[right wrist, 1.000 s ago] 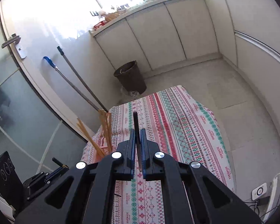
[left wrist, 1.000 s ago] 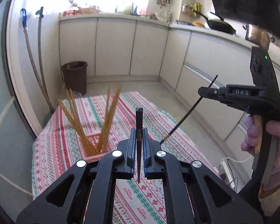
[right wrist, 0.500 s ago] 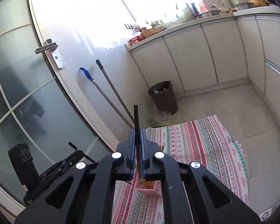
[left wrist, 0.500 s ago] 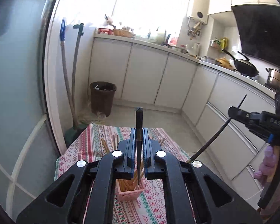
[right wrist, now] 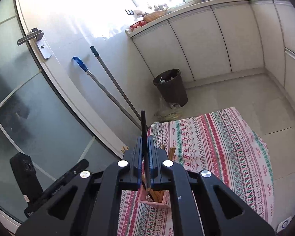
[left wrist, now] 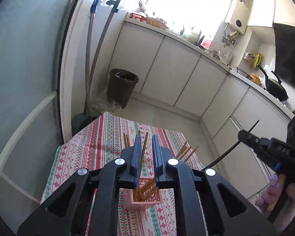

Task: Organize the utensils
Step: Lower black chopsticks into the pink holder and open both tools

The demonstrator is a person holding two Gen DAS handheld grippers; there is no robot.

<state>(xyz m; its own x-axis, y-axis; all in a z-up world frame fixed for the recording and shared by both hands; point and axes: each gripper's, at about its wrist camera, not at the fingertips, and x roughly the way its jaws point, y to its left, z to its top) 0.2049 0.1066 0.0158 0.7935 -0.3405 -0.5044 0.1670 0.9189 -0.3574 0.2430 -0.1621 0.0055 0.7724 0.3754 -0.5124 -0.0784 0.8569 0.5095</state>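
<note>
Jaws of the right gripper (right wrist: 145, 153) pinched a near-upright black chopstick (right wrist: 144, 137), tip just above the pink holder (right wrist: 157, 201) directly below, while the left gripper (left wrist: 146, 151) stood spread, empty.

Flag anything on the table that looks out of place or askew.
The wooden chopsticks in the pink basket splay out at different angles instead of standing together. The right gripper holds one black chopstick, odd among the tan ones. The left gripper is open. Nothing looks spilled or damaged.
</note>
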